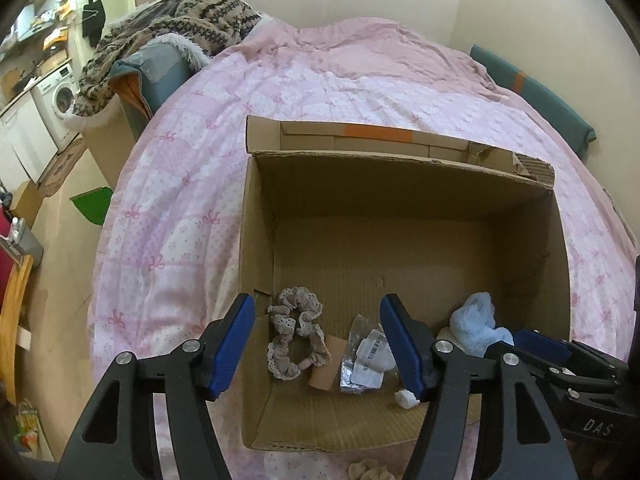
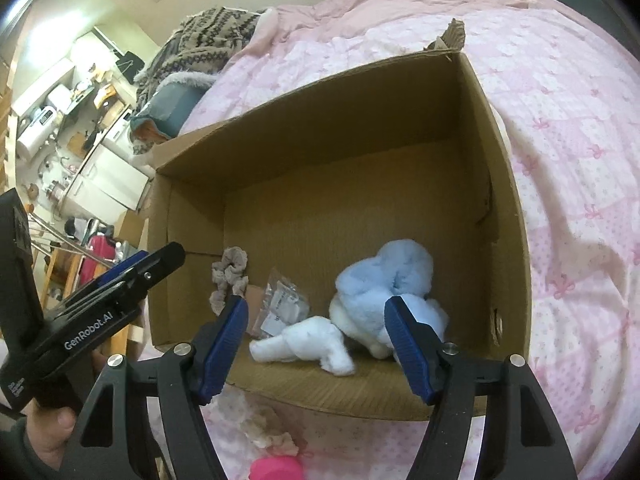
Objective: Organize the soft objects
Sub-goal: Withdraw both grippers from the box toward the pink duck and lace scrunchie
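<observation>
An open cardboard box stands on a pink bed. Inside lie beige lace scrunchies, a clear plastic packet, and a light blue and white plush toy. My left gripper is open and empty above the box's near left side. My right gripper is open and empty above the plush. Another beige scrunchie and a pink object lie on the bed in front of the box.
A pink patterned quilt covers the bed. A patterned fleece blanket is piled at the far left corner. A washing machine and cabinets stand beyond the floor at left.
</observation>
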`<act>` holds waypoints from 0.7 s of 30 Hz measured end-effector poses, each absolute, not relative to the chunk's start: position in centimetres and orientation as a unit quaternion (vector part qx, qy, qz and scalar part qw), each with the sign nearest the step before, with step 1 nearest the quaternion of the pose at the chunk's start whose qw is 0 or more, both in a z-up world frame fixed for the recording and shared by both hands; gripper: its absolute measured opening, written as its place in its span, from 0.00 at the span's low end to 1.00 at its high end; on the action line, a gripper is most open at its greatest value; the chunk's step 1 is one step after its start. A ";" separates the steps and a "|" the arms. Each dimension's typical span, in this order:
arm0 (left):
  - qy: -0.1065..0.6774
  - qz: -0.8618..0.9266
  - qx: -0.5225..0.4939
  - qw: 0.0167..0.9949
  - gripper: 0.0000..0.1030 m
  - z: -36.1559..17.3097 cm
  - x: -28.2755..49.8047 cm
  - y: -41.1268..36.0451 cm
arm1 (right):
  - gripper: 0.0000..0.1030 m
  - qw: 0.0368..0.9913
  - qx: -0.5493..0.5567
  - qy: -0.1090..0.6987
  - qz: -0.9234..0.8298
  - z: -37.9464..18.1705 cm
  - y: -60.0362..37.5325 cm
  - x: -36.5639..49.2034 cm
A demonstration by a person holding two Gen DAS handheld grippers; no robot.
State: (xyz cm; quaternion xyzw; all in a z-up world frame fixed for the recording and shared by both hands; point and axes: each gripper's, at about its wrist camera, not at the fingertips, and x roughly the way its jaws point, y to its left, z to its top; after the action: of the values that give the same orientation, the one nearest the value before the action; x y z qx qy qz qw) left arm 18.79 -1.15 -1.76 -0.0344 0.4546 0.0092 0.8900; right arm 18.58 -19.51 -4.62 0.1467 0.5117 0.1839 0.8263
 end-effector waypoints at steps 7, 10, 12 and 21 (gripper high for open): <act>0.456 0.008 -0.034 0.889 0.61 -1.7 18.6 -1.1 | 0.72 0.827 0.152 0.509 0.183 -4.2 -19.6 18.8; 0.456 0.010 -0.030 0.890 0.61 -1.5 18.1 -0.9 | 0.72 0.827 0.156 0.509 0.181 -4.1 -19.8 18.5; 0.457 0.013 -0.028 0.889 0.61 -1.3 17.5 -0.7 | 0.72 0.828 0.156 0.509 0.178 -3.9 -20.1 18.2; 0.458 0.017 -0.036 0.888 0.61 -0.2 14.4 0.9 | 0.72 0.827 0.159 0.509 0.178 -3.0 -20.9 16.0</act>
State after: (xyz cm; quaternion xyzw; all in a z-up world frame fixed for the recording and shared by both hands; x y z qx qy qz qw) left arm 14.36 0.85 -0.18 -0.0363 0.4582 0.0172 0.8879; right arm 16.02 -20.93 -2.99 0.1595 0.5092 0.1778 0.8269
